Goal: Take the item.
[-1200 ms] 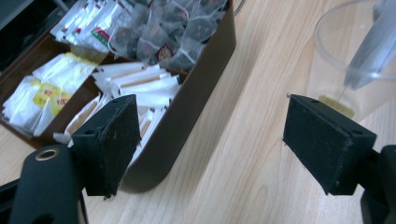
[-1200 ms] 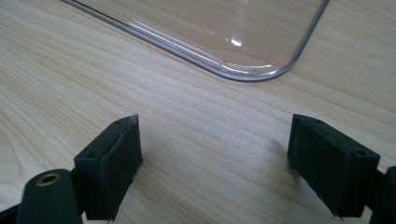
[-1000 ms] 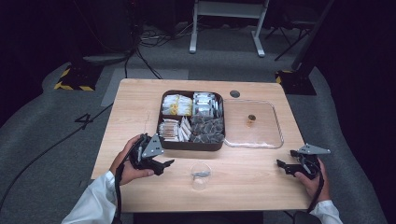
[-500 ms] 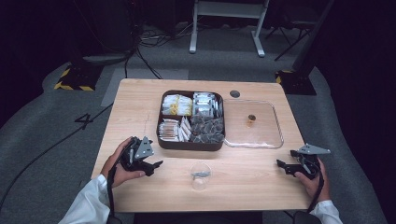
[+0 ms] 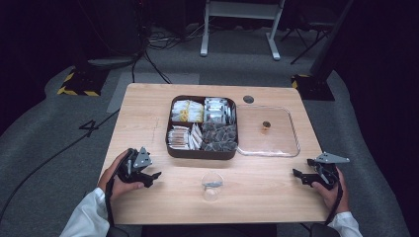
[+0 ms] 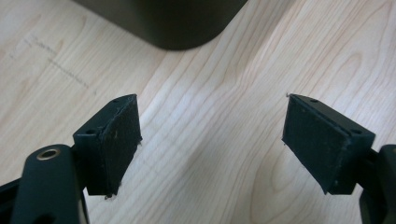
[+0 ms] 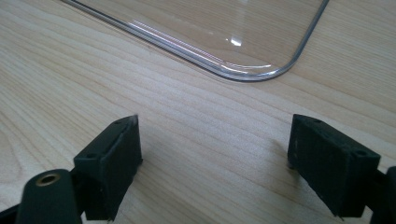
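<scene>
— What is changing?

— The left gripper (image 5: 148,177) is pulling back toward the table's (image 5: 148,113) near-left corner, jaws spread and empty. The right gripper (image 5: 302,177) is idling spread by the right edge.

— And the goods?

— The clear cup (image 5: 211,185) is sitting near the front edge; the compartment box (image 5: 202,152) is resting mid-table, untouched.

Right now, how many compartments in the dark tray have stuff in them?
4, all filled: far-left yellow-marked packets, far-right silvery packets, near-left brown-and-white packets, near-right dark sachets, in the tray.
</scene>
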`<control>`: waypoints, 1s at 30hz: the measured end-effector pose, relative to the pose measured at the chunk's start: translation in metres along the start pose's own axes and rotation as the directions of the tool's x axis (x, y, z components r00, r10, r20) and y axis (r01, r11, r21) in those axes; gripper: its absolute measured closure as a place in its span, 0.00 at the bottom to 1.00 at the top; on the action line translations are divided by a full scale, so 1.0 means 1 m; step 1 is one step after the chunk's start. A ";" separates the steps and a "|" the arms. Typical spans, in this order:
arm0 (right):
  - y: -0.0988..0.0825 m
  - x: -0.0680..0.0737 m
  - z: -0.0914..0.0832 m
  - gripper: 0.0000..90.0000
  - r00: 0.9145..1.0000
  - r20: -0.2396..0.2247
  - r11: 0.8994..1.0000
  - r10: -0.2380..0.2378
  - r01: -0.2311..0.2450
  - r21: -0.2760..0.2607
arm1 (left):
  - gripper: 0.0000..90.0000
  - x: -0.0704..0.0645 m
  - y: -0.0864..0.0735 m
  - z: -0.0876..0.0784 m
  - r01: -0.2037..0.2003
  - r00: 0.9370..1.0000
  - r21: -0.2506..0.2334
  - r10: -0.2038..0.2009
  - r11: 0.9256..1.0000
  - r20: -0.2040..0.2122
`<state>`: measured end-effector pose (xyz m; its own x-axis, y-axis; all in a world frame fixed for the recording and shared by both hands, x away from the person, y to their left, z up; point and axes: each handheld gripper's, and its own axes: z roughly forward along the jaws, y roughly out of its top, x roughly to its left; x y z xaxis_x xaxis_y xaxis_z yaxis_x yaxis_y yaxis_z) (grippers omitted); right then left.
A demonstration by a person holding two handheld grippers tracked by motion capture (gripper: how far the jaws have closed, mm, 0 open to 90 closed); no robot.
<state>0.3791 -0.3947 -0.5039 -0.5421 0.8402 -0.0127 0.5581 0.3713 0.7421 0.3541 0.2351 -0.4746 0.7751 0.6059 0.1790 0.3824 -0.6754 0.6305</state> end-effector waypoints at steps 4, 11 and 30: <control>0.000 0.000 0.000 0.20 1.000 0.000 1.000 0.000 0.000 0.000 | 0.21 0.004 -0.011 0.000 0.035 0.999 -0.002 -0.035 0.999 0.004; 0.000 0.000 0.000 0.20 1.000 0.000 1.000 0.000 0.000 0.000 | 0.21 0.007 -0.025 0.002 0.088 0.996 -0.015 -0.087 0.996 0.019; 0.000 0.001 0.000 0.20 1.000 0.003 1.000 -0.004 0.004 -0.002 | 0.17 0.012 -0.043 0.006 0.203 0.976 -0.049 -0.198 0.978 0.090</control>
<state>0.3785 -0.3944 -0.5038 -0.5426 0.8398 -0.0180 0.5548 0.3744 0.7430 0.3503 0.2692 -0.5047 0.7259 0.6875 -0.0181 0.5069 -0.5171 0.6897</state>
